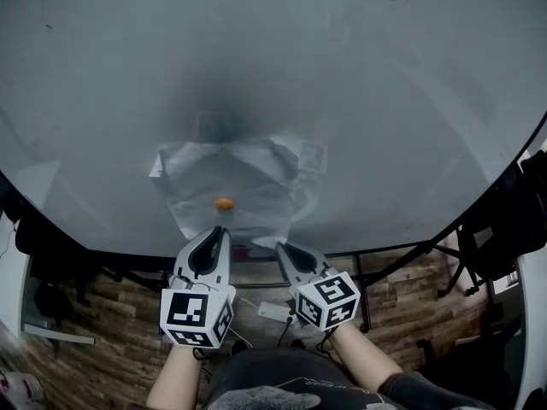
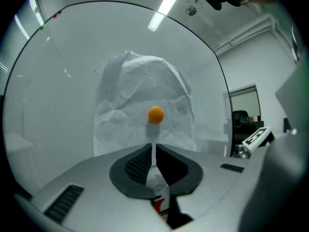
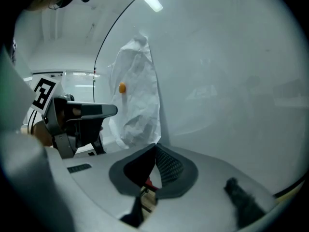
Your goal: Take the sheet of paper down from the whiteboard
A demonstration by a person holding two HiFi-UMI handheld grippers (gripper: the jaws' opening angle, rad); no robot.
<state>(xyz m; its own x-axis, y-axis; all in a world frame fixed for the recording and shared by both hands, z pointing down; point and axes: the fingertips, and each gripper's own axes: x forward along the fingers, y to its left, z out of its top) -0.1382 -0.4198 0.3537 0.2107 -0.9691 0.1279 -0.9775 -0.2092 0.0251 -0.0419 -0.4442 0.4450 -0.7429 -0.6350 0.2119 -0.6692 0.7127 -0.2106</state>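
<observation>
My left tongs (image 1: 220,230) are clamped on the bottom edge of the sheet (image 1: 248,173), and my right tongs (image 1: 280,246) are closed beside it. An orange magnet (image 1: 224,203) pins it to the whiteboard (image 1: 385,101), so it is not down yet.

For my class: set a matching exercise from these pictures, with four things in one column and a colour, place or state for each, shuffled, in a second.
1 sheet of paper
2 magnet
3 left gripper
4 whiteboard

a orange and round
b shut on the sheet's lower edge
c broad pale surface behind the sheet
d white and crumpled

Pairs: 1-d, 2-a, 3-b, 4-c
</observation>
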